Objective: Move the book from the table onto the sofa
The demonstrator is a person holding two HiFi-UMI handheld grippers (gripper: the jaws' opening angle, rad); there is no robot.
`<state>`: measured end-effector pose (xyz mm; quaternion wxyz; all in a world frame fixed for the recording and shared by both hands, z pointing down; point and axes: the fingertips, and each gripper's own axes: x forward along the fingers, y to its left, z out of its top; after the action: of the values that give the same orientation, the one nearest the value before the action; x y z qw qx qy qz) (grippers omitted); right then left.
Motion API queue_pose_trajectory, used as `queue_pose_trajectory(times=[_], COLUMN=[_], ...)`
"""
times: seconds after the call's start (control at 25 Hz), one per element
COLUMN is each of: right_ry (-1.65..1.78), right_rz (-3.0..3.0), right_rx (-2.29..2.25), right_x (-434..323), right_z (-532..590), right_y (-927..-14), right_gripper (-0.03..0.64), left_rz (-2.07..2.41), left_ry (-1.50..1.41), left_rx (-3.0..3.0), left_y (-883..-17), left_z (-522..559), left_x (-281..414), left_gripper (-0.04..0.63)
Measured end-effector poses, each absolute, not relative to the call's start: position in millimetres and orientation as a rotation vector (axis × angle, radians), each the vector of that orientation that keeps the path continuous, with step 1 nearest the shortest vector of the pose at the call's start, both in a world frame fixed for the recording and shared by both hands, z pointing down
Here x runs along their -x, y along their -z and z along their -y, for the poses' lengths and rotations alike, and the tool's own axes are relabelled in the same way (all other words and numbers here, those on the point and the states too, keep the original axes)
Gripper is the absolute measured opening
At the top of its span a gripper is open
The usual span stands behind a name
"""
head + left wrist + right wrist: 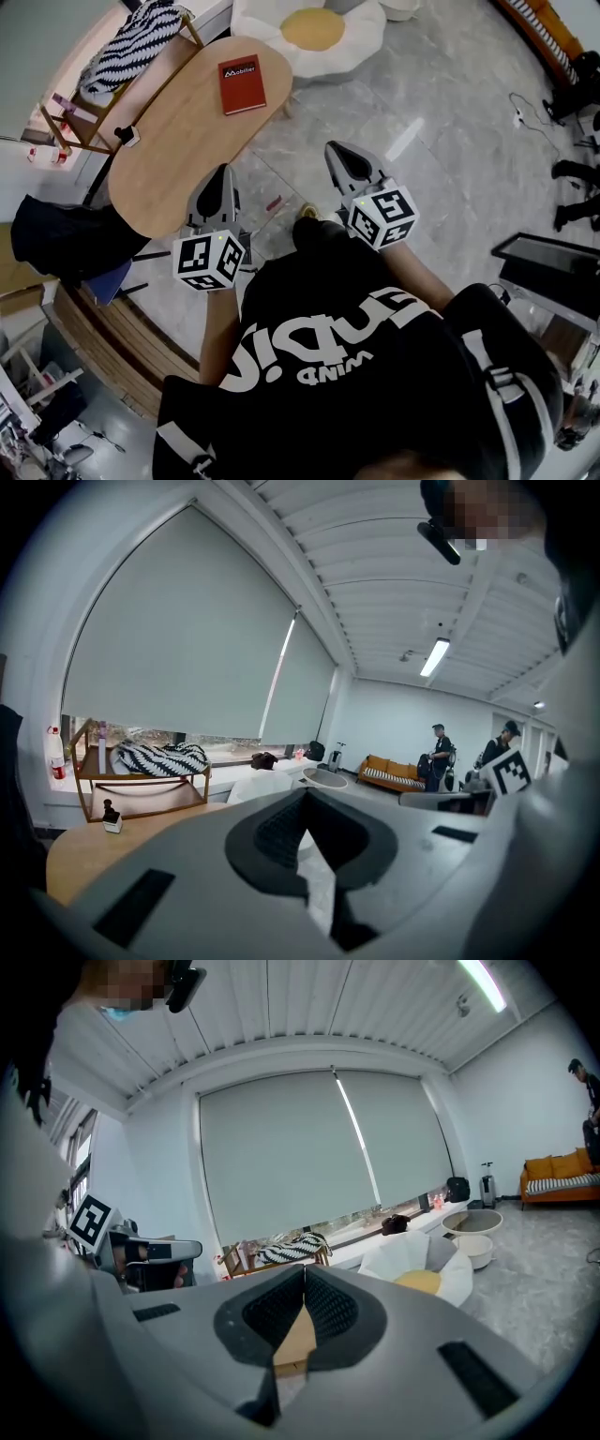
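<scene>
Red book [242,84] lies flat, cover up, on the far half of the oval wooden table [159,159], close to the table's right-hand edge. Nothing rests on it and nothing touches it.

Left gripper [223,173] is held low in front of the person, at the table's near right edge, pointing toward the far end. Its own view shows the jaws [305,797] clenched tip to tip with nothing between the pads. The book sits well ahead of these tips and slightly to their right. It does not show in the left gripper view, only the tabletop [89,850] off to the left.

Right gripper [339,152] is over the grey floor, to the right of the table and level with its partner. Jaws [303,1271] are pressed together and empty. A sliver of light wood shows through the gap below the tips, and the book cannot be made out there. From the head view the book is ahead and to the left of this gripper, well apart from it.

Marker cubes [208,260] and [382,217] ride at the rear of each gripper, close to the person's black shirt.

Surroundings: a wooden rack [75,117] at the table's left side carries a black-and-white striped cloth [141,42]. A white cushion seat with a yellow centre [309,33] stands just beyond the table's far end. An orange sofa [389,772] stands against the far wall, with two people [438,757] beside it.
</scene>
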<state>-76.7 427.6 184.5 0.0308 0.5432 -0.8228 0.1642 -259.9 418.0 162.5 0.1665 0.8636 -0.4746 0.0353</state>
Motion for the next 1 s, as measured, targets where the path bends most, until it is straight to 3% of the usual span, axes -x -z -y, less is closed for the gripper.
queue_pose_trajectory(times=[1.0], right_ry=[-0.506], right_rz=[2.614], right_rx=[-1.517], right_x=[67.3], right_z=[-306.3], right_y=[-208.8], right_gripper=[0.002], left_rz=[1.52], left_ry=[-0.072], left_rx=[-2.364], left_y=[-180.5], left_z=[-323.8], left_x=[254.6], left_gripper=[0.008])
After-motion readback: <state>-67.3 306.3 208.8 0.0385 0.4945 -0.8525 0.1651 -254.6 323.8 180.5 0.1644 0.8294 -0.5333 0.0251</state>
